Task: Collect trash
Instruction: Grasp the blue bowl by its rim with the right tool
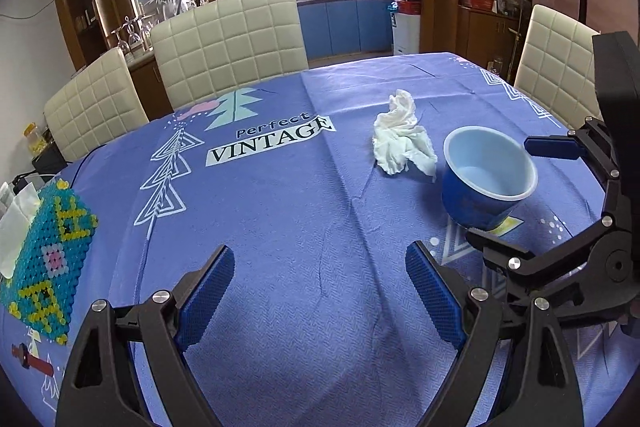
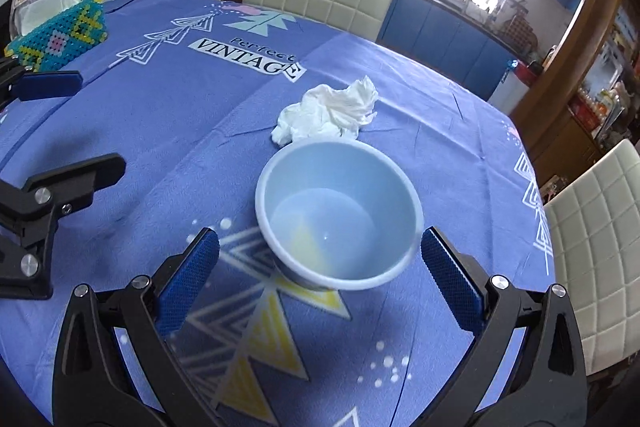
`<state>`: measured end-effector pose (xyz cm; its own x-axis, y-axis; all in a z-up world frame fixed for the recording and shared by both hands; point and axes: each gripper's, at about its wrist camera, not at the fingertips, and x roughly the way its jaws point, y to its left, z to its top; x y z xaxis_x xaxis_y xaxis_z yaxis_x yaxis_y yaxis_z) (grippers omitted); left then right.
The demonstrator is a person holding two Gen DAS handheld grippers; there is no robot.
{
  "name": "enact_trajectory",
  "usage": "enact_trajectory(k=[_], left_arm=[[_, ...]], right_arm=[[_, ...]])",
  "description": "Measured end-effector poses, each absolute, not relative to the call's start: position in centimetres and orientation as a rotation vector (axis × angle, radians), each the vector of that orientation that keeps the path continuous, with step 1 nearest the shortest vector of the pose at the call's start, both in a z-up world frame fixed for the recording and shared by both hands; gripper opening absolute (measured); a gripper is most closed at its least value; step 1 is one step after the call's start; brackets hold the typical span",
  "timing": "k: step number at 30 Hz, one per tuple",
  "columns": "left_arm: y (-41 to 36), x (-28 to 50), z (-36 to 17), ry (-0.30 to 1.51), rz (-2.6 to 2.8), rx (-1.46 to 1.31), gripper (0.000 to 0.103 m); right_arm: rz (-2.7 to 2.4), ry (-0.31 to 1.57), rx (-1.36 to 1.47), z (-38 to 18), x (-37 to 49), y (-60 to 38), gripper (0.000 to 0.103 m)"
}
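left gripper [image 1: 320, 291]: spread wide, holds nothing, over bare blue tablecloth [image 1: 280, 207] | right gripper [image 2: 320, 267]: spread wide, one finger on each side of the blue paper cup [image 2: 340, 215], not squeezing it | crumpled white tissue [image 2: 328, 113]: lies on the cloth just behind the cup | cup: upright, empty

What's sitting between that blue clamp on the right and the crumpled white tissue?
The blue paper cup, empty, stands between the right gripper and the tissue; the right wrist view shows it.
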<state>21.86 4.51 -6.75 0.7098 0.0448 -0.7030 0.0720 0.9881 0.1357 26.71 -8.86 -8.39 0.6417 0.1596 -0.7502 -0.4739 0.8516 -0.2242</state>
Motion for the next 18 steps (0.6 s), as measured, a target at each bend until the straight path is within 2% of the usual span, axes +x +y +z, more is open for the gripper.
enact_trajectory(k=[7,9,11,18], left_arm=[[4.2,23.1,-7.3,0.788,-0.021,0.157,0.085],[3.9,23.4,-7.5,0.791,-0.022,0.166,0.085],[3.6,23.8,-7.6,0.795,-0.027,0.173,0.085],[1.9,26.0,-8.1,0.802,-0.049,0.198,0.085]], right_arm=[[0.374,0.807,-0.424,-8.9,28.7,-8.5,0.1],[0.373,0.803,-0.423,-9.2,29.1,-8.5,0.097],[0.375,0.8,-0.409,-9.3,29.7,-8.6,0.085],[0.343,0.77,-0.374,-8.8,30.2,-10.9,0.085]])
